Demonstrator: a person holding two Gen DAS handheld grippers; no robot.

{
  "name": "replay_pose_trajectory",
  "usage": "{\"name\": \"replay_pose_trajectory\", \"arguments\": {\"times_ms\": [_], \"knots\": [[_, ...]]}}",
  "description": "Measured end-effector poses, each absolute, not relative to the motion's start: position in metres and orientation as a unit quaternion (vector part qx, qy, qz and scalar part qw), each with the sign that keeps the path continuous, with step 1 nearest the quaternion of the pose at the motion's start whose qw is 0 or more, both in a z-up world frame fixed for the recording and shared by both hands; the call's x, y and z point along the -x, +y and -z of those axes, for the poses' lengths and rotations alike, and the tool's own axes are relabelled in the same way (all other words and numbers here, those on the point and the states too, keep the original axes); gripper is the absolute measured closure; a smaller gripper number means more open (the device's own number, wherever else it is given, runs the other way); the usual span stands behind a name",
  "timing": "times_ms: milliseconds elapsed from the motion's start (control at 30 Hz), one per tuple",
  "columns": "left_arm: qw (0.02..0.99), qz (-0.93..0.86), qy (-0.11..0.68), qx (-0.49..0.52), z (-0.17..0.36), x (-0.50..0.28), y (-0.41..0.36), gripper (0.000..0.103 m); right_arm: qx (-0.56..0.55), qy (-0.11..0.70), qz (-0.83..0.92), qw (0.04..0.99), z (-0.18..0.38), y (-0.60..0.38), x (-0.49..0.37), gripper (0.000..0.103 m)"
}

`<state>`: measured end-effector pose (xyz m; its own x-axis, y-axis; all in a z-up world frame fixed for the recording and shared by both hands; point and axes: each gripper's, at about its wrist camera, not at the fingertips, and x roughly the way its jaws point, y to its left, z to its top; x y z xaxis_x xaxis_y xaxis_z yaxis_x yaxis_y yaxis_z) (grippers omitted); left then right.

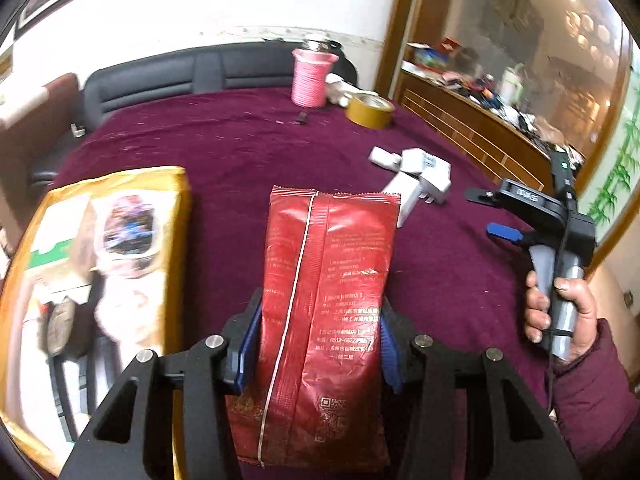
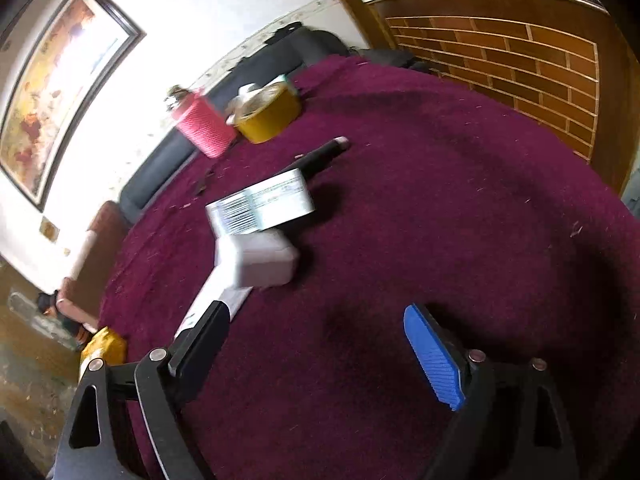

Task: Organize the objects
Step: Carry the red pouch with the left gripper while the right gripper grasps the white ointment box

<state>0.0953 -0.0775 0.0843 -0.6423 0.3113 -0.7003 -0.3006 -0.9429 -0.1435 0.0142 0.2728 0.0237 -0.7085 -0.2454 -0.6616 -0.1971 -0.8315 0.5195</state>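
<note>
While your left gripper point(image 1: 320, 344) clamps one red packet point(image 1: 326, 300), your right gripper point(image 2: 320, 356) hangs released. One pink spool point(image 2: 206, 130), one yellow tape roll point(image 2: 268, 120) sit on the counter point(image 2: 440, 200).

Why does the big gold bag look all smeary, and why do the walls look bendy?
In the left wrist view the gold bag is smeared by motion blur, while the red packet in the left gripper stays sharp. In the right wrist view the white boxes are blurred too. Both fisheye lenses bend straight edges, like the picture frame.
</note>
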Motion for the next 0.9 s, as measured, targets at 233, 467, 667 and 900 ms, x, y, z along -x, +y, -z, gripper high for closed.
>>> {"name": "replay_pose_trajectory", "arguments": {"times_ms": [233,467,667,900], "knots": [[0.139,-0.914,-0.050,0.378,-0.085,-0.106,-0.133,0.055,-0.446,-0.264,0.851,0.085,-0.028,0.203,0.009,0.011],[0.106,-0.924,-0.072,0.360,-0.088,-0.118,-0.183,0.054,-0.469,-0.230,0.853,0.009,-0.025,0.159,0.055,0.010],[0.076,-0.926,-0.094,0.358,-0.083,-0.123,-0.226,0.054,-0.477,-0.162,0.862,-0.059,-0.024,0.131,0.077,0.010],[0.045,-0.926,-0.118,0.357,-0.079,-0.125,-0.261,0.054,-0.475,-0.062,0.871,-0.107,-0.021,0.112,0.075,0.038]]}}
